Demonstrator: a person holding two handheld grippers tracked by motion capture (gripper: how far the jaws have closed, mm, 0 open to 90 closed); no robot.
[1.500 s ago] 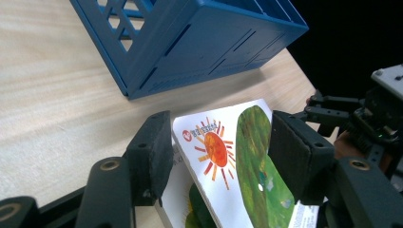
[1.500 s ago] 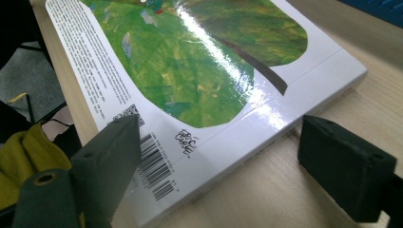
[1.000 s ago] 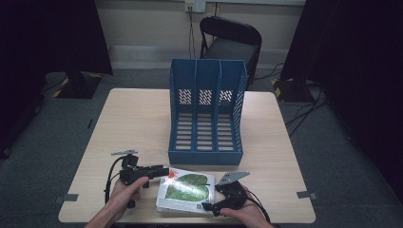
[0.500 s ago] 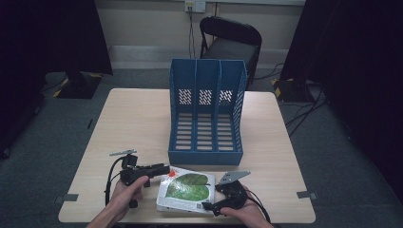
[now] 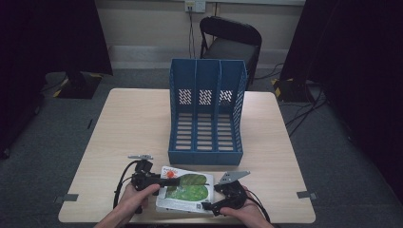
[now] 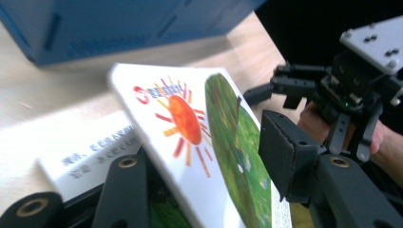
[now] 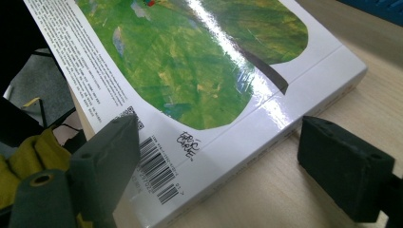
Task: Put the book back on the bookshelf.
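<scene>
A white book (image 5: 185, 187) with a green leaf and a red sun on its cover lies near the table's front edge. My left gripper (image 5: 175, 181) comes in from the left and is shut on the front cover (image 6: 190, 123), which is raised at a tilt. A white surface with printed text shows underneath it. My right gripper (image 5: 209, 207) is open at the book's near right corner (image 7: 199, 61). One jaw hangs over the barcode, the other stands on the table beside the spine. The right gripper (image 6: 266, 88) is also seen beyond the cover.
A blue three-slot file holder (image 5: 206, 114) stands mid-table just behind the book, its open side facing me. The wooden table (image 5: 128, 123) has bare room at the left and right. A black chair (image 5: 230, 40) stands beyond the far edge.
My left gripper has slid a little right onto the book and the cover's left edge has come up. The right gripper has barely moved.
</scene>
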